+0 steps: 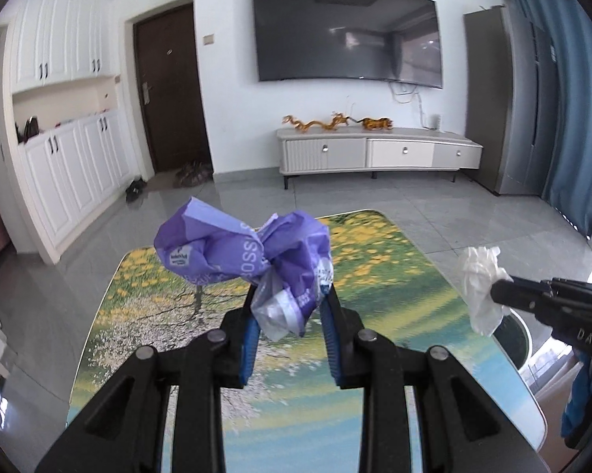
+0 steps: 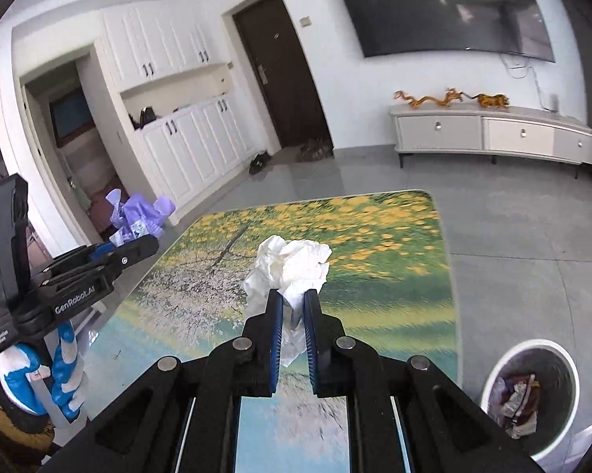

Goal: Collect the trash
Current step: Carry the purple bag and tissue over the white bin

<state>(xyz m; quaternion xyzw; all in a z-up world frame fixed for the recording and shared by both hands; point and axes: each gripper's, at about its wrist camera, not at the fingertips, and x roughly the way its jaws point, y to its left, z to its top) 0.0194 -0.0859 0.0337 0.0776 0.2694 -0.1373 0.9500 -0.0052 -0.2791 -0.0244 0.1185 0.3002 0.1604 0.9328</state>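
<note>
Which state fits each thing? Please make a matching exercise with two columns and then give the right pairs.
Things:
1. purple wrapper
2. white tissue
3. white bin
4. television

States:
A. stands on the floor beside the table, with trash inside
B. held in the left tool
C. hangs on the wall, switched off
D. held in the right tool

Pairs: 1-B, 2-D, 3-A, 4-C
</note>
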